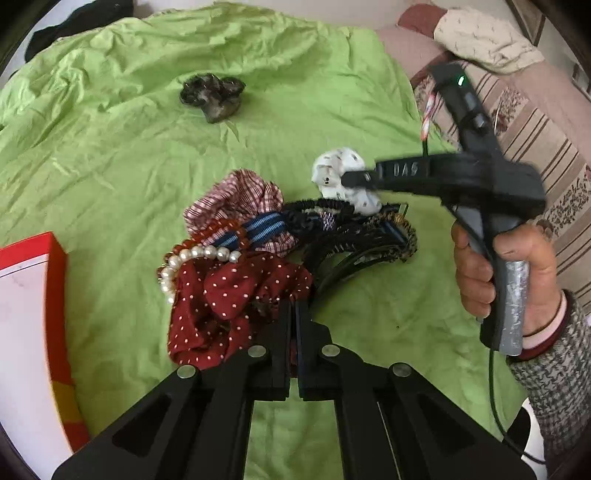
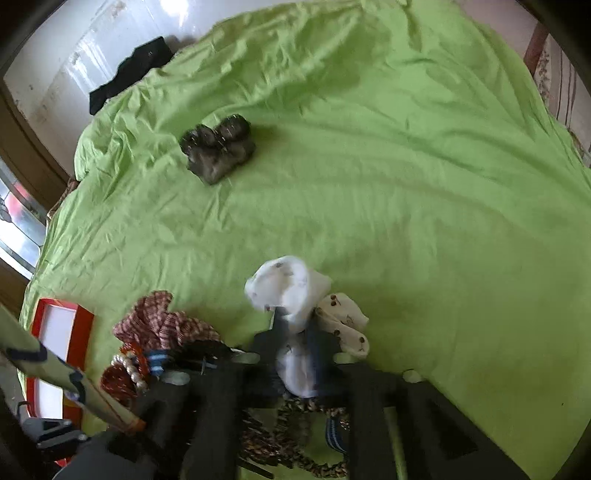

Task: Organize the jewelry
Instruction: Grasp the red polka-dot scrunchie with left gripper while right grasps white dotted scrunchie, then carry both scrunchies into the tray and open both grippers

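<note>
A pile of hair accessories lies on the green sheet [image 1: 147, 155]: a red polka-dot scrunchie [image 1: 229, 295], a pearl bracelet [image 1: 192, 258], a checked scrunchie [image 1: 240, 199], a blue striped band [image 1: 266, 229] and black headbands [image 1: 362, 240]. My left gripper [image 1: 294, 306] is shut, its tips at the red polka-dot scrunchie's edge with nothing visibly held. My right gripper [image 1: 351, 179] is shut on a white spotted scrunchie [image 1: 340, 162], lifted over the pile; in the right wrist view the scrunchie [image 2: 291, 288] sits between blurred fingers [image 2: 275, 347]. A dark scrunchie [image 1: 214, 96] lies apart, farther back.
A red box with a white inside [image 1: 26, 314] stands at the left; it also shows in the right wrist view [image 2: 62, 325]. Dark cloth [image 1: 74, 26] lies at the sheet's far left edge. A striped sofa with a cushion [image 1: 480, 33] is on the right.
</note>
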Demonstrator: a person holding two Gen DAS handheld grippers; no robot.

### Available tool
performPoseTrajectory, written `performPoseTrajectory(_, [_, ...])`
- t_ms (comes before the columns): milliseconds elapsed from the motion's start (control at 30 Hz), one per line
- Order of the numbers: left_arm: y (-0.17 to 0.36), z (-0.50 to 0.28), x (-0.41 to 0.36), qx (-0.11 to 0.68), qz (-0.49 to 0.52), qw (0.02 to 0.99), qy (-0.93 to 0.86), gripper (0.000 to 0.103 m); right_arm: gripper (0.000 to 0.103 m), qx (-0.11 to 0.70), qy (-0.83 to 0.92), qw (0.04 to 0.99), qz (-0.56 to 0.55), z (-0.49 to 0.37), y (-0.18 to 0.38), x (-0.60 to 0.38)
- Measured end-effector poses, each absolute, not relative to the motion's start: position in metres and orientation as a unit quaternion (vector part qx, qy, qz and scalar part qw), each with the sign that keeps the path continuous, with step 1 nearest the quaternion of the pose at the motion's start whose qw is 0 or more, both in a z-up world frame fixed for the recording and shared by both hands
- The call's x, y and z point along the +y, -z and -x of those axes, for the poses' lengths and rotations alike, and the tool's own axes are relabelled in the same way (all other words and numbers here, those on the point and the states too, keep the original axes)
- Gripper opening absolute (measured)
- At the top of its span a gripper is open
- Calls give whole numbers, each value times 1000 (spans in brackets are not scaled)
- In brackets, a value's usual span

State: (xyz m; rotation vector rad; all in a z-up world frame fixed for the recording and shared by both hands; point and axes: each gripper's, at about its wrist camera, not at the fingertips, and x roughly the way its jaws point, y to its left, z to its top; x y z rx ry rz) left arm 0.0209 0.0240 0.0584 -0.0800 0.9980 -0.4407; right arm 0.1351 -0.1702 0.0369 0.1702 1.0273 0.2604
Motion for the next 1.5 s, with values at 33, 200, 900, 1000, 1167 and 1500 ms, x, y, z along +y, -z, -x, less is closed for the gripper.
performPoseTrajectory(33, [-65, -17, 27, 468, 43, 858, 209, 2, 8, 483, -120, 863, -83, -132, -40, -173])
performPoseTrajectory(200, [-103, 12, 46, 433, 62, 874, 211, 2, 7, 442, -108, 886, -93, -108, -80, -188])
performPoseTrajectory(900, [-151, 147, 272, 361, 119, 923, -53, 2, 7, 420, -247, 872, -45, 28, -146, -53])
performPoseTrajectory(1000, [-135, 156, 303, 374, 135, 914, -80, 2, 7, 430, -273, 860, -28, 39, -139, -18])
performPoseTrajectory(1167, [-117, 150, 331, 385, 153, 905, -98, 2, 7, 442, -297, 846, -10, 43, -129, 29])
performPoseTrajectory(1500, [-107, 58, 363, 380, 163, 904, -104, 2, 7, 454, -301, 838, -7, 8, -118, 97])
